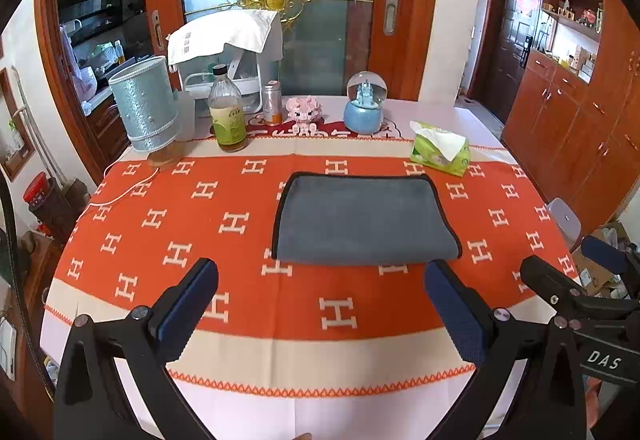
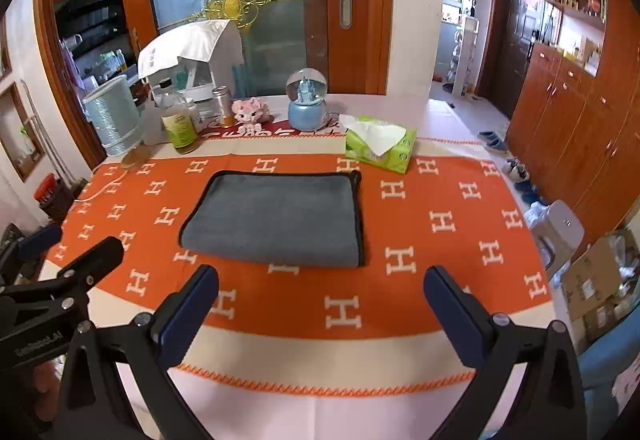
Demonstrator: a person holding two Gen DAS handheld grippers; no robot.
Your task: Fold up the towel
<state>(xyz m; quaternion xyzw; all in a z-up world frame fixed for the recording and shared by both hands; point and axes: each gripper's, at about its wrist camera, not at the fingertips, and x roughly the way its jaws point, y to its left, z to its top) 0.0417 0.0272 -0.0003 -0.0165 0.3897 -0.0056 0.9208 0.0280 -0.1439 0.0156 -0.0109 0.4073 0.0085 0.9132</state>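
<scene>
**Both grippers hover spread over a folded grey towel**

Now the left gripper [image 1: 321, 274] hangs low above the near side of the table [image 1: 332, 356], its fingers [image 1: 192, 304] spread wide and holding nothing. The right gripper [image 2: 321, 274] sits beside it at about the same height, fingers [image 2: 456, 316] likewise parted and empty. Neither touches the cloth.

The grey towel [image 1: 360, 217], black-edged, lies folded flat on the orange H-patterned tablecloth [image 1: 200, 207], just ahead of both pairs of fingers, near the middle of the table.

Only the left wrist view shows the right gripper from outside, at its right edge; the right wrist view shows the left gripper [image 2: 102, 254] at its left edge. Beyond the towel stand a green tissue pack [image 2: 378, 147], a blue snow globe [image 2: 307, 101], a pink toy [image 2: 250, 111], a bottle [image 2: 178, 119] and a pale blue lamp [image 1: 146, 107]. Shoes [image 2: 494, 141] on the floor by the cabinets show in the right wrist view alone.
</scene>
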